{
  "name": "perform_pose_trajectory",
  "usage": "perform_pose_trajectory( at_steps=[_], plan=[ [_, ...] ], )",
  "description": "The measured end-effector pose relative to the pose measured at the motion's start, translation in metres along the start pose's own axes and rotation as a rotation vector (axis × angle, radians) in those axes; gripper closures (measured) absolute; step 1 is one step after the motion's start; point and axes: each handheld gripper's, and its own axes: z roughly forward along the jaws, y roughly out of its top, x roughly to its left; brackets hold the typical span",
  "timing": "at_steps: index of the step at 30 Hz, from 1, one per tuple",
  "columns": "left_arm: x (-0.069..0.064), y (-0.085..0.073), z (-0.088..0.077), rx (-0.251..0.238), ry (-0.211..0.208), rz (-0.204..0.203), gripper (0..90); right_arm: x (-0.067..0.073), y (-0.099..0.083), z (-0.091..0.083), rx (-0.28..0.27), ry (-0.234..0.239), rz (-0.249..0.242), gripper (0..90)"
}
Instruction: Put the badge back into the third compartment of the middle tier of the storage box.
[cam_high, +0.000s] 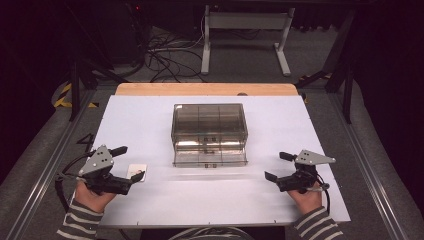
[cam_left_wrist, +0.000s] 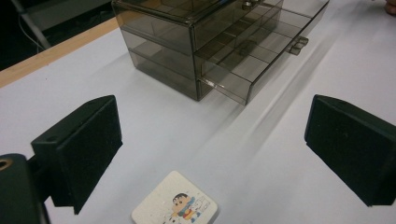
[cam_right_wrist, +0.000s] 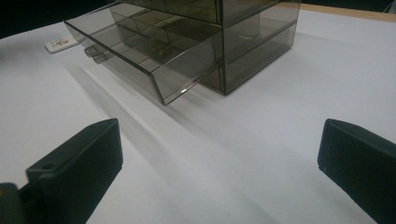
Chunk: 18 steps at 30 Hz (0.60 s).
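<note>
A smoky transparent drawer cabinet (cam_high: 209, 131) stands mid-table, its bottom drawer (cam_high: 210, 157) pulled out toward me. The cabinet (cam_left_wrist: 205, 42) appears ahead in the left gripper view, and the open drawer (cam_right_wrist: 140, 56) with its dividers lies ahead in the right gripper view. A small white square tile with a cartoon figure (cam_high: 136, 172) lies flat on the table by my left gripper (cam_high: 128, 163). That tile (cam_left_wrist: 175, 203) sits just below the wide-open jaws of the left gripper (cam_left_wrist: 212, 154). My right gripper (cam_high: 279, 165) rests at the table's right, open and empty, also seen here (cam_right_wrist: 219, 168).
The white tabletop (cam_high: 140, 120) has a wooden strip (cam_high: 205, 89) along its far edge. Beyond it stand a grey desk frame (cam_high: 245, 35) and loose floor cables (cam_high: 165, 57). Dark rails run along both sides of the table.
</note>
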Motion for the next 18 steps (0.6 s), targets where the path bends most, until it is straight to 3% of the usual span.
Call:
perform_pose_trajectory(
  at_steps=[6,10,13,18],
  plan=[
    [0.012,0.005,0.004,0.076,-0.052,0.043,4.7,0.000,0.000,0.000,0.000,0.004,0.010,0.6],
    [0.018,0.009,0.007,0.110,-0.058,0.074,5.0,0.000,0.000,0.000,0.004,0.012,0.005,0.6],
    [0.020,0.010,0.013,0.146,-0.081,0.082,5.5,0.001,0.000,0.001,0.006,0.019,0.004,0.7],
    [0.027,0.008,0.022,0.203,-0.081,0.098,5.9,0.001,0.000,0.001,0.008,0.028,0.007,0.9]
  ],
)
